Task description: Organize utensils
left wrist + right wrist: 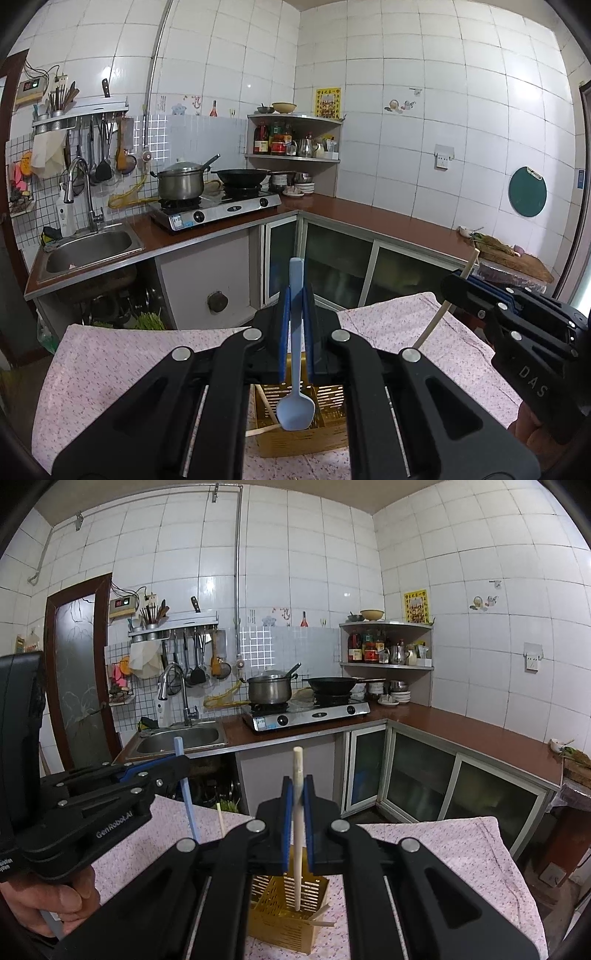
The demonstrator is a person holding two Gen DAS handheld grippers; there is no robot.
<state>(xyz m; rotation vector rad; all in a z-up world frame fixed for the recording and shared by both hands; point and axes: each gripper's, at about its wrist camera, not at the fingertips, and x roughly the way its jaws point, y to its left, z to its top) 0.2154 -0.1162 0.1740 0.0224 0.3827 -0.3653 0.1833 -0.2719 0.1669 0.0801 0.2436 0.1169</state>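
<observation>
My left gripper (pixel 295 299) is shut on a light blue spoon (pixel 295 410), handle up. The spoon's bowl hangs at the mouth of a yellow slotted utensil holder (pixel 332 437). My right gripper (pixel 297 786) is shut on a pale chopstick (pixel 297 849) held upright, its lower tip down inside the same holder (pixel 280 926). Each gripper shows in the other's view: the right gripper (pixel 456 282) with its chopstick (pixel 436 321) at the right edge, the left gripper (pixel 181 766) with the blue spoon (pixel 190 808) at the left. Loose chopsticks (pixel 325 917) lie in the holder.
The holder stands on a table under a pink floral cloth (pixel 129 362). Beyond it an L-shaped brown counter (pixel 369 218) carries a sink (pixel 92 251), a gas stove (pixel 221 210) with pot and wok, and a chopping board (pixel 517 258). A person's hand (pixel 55 897) grips the left tool.
</observation>
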